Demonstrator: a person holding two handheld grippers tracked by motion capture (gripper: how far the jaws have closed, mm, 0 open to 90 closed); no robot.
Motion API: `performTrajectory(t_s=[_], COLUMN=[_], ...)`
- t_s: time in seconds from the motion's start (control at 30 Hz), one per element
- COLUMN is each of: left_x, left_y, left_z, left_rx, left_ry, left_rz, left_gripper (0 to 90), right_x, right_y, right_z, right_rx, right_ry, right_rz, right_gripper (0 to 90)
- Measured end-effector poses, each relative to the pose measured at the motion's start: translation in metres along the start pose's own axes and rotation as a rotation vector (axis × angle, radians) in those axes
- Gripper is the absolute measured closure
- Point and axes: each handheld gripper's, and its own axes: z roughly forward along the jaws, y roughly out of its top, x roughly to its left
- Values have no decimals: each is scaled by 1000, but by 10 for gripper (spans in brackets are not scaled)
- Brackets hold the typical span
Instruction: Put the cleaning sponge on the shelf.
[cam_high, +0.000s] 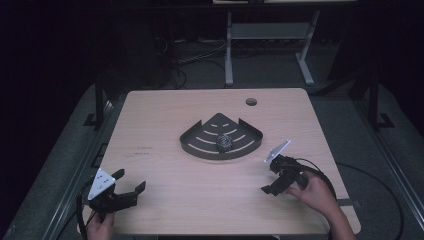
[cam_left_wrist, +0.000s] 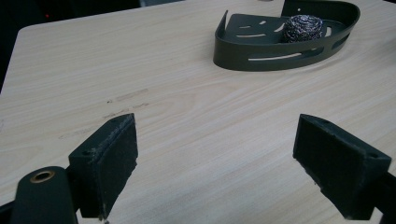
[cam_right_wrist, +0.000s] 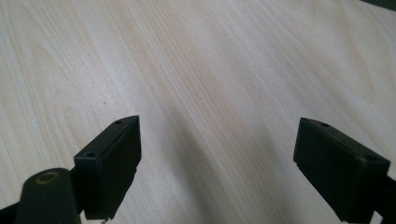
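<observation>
The left tool (cam_high: 131, 182) hovers at the bench's (cam_high: 165, 200) near left corner, jaws spread wide with nothing between them. Toward the far middle of the bench sits the dark tray (cam_high: 195, 145), and the scourer (cam_high: 224, 142) lies inside it near its curved front wall. The right tool (cam_high: 270, 176) hangs by the near right edge, jaws also wide apart and empty, pointing down at bare wood.

free room: bare bench (cam_high: 165, 200) lying open between left gripper (cam_high: 131, 182) and right gripper (cam_high: 270, 175) | obstacle: dark corner caddy (cam_high: 195, 147) sitting mid-bench, its raised walls enclosing a steel-wool scourer (cam_high: 224, 142) | caddy standing well apart from both grippers | jaws gaping wide, nothing between them
</observation>
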Motion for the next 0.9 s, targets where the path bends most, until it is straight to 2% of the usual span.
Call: performTrajectory(t_s=[0.9], left_x=[-3], left_y=[1], left_z=[2], left_rx=[2], left_ry=[-6], left_rz=[8], left_gripper=[132], right_x=[16], right_y=[-44], right_z=[-4], right_rx=[-58], right_ry=[-14], right_rz=[56], right_gripper=[146])
